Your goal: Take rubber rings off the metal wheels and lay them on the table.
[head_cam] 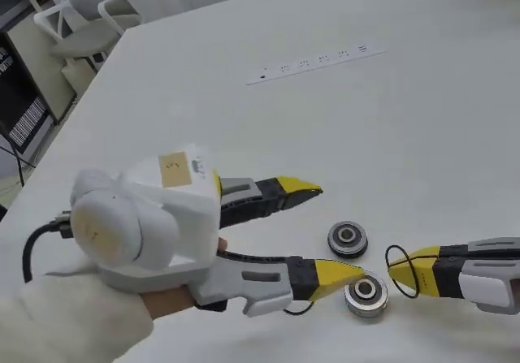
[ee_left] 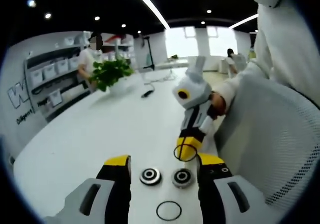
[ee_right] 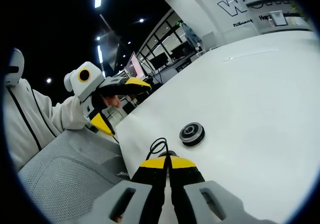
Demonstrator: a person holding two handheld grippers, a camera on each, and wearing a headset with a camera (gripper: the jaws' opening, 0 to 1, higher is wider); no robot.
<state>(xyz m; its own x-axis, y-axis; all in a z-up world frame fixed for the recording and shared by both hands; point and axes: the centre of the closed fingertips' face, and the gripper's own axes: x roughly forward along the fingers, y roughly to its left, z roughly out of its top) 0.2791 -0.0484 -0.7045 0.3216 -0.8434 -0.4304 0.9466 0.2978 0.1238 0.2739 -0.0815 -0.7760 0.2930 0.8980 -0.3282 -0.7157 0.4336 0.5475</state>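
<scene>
The left tool (ee_left: 165, 161) has its two yellow-tipped jaws spread wide. In its own gripper view, both metal wheels lie on the white table (head_cam: 244, 136) in the gap just beyond its tips. The dark-rimmed wheel (ee_left: 150, 176) is nearer the left jaw and the silver-rimmed wheel (ee_left: 183, 178) is nearer the right jaw. They sit just beside each other without touching. Between the same jaws, closer to the camera, a loose rubber ring (ee_left: 169, 211) lies flat on the table.

The right tool (ee_right: 167, 161) has its jaws pressed together, pinching a second black rubber ring (ee_right: 157, 146) at the tips. That ring hangs from the tips as a thin loop. In the head view this tool reaches in from the right edge, with its tip just beside the silver-rimmed wheel and slightly above it in the picture. The dark-rimmed wheel lies a little farther away on the table.

A white power strip (head_cam: 317, 61) lies well apart from them, farther up the table.
</scene>
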